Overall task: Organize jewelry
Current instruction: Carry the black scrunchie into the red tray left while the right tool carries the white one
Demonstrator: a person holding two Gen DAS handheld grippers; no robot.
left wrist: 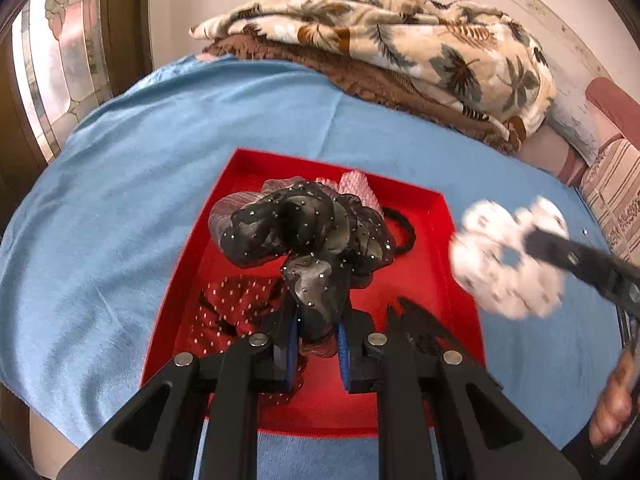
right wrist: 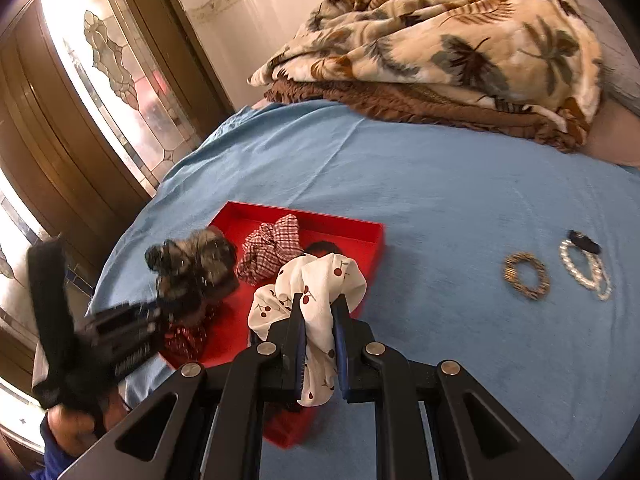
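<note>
- Scrunchies in both tools: my left gripper (left wrist: 318,344) is clamped on the black studded scrunchie (left wrist: 304,232), which hangs above the red tray (left wrist: 440,208).
- My right gripper (right wrist: 318,344) is pinched on the white cherry-print scrunchie (right wrist: 316,288), held over the tray's near right corner.
- From the left view the white one is blurred, so it is probably mid-swing; I can't tell which way.
- In the tray: a dark red dotted scrunchie (left wrist: 236,304), a checked scrunchie (right wrist: 272,252), a black hair tie (left wrist: 404,232).
- Out on the blue sheet (right wrist: 440,184), well apart from the tray: a gold bracelet (right wrist: 526,274), a pearl bracelet (right wrist: 584,270) and a small black clip (right wrist: 586,242) touching the pearls.
- Step, as I judge it: sorting hair things against the bracelets, one item per tool.
- To do it well I keep both grips firm, since the fabric is soft and could slide out of the pads.
- I keep the two tools apart so the hanging loops don't tangle.
- I carry each scrunchie above the tray wall so it doesn't snag or drag the tray.
- I release only once the fabric rests on a surface.
- Folded blanket (left wrist: 380,32) at the back is out of the way.
</note>
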